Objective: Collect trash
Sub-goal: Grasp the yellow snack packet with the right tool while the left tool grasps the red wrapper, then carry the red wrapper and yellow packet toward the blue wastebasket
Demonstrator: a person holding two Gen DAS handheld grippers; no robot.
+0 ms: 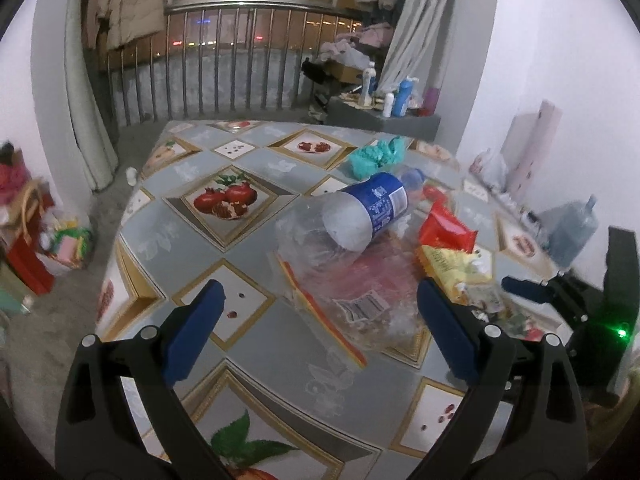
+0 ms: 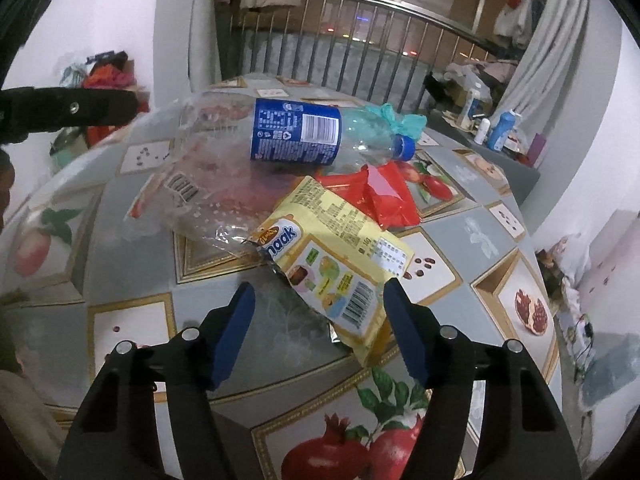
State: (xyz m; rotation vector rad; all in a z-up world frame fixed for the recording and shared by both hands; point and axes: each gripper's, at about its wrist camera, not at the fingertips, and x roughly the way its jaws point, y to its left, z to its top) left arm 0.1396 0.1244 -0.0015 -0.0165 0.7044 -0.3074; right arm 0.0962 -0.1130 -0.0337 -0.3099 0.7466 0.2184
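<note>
A crumpled yellow snack wrapper (image 2: 340,264) lies on the pomegranate-patterned tabletop (image 2: 472,248), its near end between the spread blue pads of the right hand-held gripper (image 2: 320,332), which do not press on it. Just behind lie a red foil wrapper (image 2: 384,196), a clear plastic bag (image 2: 200,184) and a blue-labelled clear plastic bottle (image 2: 312,132) on its side. The left hand-held gripper (image 1: 320,320) hangs wide open and empty over the bag.

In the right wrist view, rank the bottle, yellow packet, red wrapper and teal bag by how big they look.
1. Yellow packet and bottle: alike; the packet lies nearer the camera, so no ranking.
2. Red wrapper.
3. Teal bag, mostly hidden behind the bottle.
</note>
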